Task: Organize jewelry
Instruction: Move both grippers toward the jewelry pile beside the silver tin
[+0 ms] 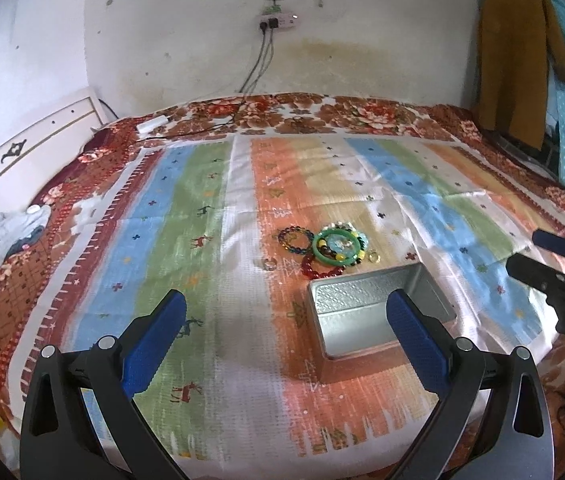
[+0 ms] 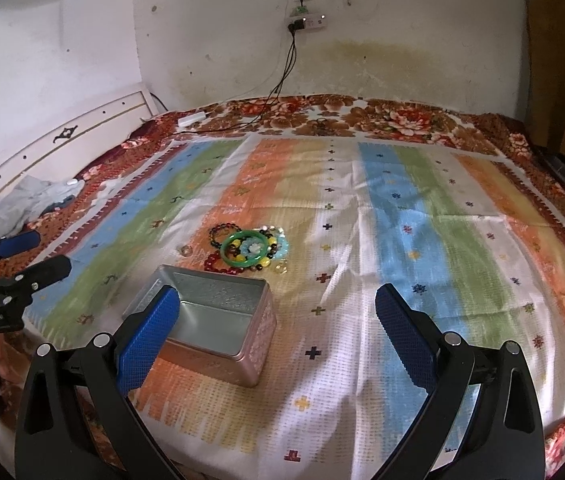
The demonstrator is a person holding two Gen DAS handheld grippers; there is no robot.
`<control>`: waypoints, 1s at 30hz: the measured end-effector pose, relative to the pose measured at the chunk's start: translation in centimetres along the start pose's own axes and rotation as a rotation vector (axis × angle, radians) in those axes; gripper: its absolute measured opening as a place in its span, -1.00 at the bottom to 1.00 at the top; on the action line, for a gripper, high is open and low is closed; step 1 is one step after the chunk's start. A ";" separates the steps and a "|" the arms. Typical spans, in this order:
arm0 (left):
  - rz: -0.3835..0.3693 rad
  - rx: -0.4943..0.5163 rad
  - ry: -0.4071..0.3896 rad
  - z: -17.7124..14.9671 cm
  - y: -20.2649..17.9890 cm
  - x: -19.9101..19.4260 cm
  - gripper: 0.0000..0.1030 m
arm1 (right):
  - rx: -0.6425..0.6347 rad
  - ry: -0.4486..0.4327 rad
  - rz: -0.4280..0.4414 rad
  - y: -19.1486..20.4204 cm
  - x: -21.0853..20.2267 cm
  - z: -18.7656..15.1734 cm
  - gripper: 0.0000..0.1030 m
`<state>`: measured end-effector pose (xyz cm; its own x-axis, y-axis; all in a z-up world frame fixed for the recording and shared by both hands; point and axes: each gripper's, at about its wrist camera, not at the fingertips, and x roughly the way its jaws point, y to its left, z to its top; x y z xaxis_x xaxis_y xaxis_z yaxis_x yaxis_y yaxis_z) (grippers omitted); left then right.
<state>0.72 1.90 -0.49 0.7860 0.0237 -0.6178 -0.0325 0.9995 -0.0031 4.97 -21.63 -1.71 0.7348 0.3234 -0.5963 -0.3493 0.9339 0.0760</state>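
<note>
Bracelets lie heaped just beyond the open silver metal tin (image 1: 378,316); both my grippers hang spread and empty. Green glassy bangle (image 2: 247,251), stiff, slippery, breakable: I'd pinch its rim.

My blue-padded left finger (image 2: 150,344) covers a corner of the open silver metal tin (image 2: 218,320). Behind it, the tangled heap of beaded bracelets (image 2: 254,248) is too small to count.

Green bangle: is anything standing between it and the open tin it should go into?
Nothing visible blocks the way. The green bangle lies on top of the pile of beaded bracelets, just beyond the open tin, whose inside looks empty. Both the left gripper and the right gripper have their jaws open, holding nothing.
</note>
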 end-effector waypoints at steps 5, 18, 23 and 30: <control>0.004 -0.013 0.035 0.0 0.2 0.9 0.90 | 0.011 0.008 0.001 -0.3 0.4 0.4 0.93; 0.017 0.053 0.047 1.8 -0.9 2.9 0.90 | -0.027 0.014 -0.003 0.0 2.2 2.1 0.93; 0.025 0.048 0.043 2.9 -0.3 4.0 0.90 | -0.019 0.031 0.010 -0.4 3.1 2.8 0.93; 0.030 0.001 0.073 4.4 0.8 6.0 0.90 | -0.014 0.066 0.012 -1.0 4.8 3.7 0.93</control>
<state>8.18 2.92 -0.72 0.7374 0.0524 -0.6734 -0.0552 0.9983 0.0172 11.00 -20.49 -1.64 0.6904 0.3236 -0.6470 -0.3665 0.9276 0.0728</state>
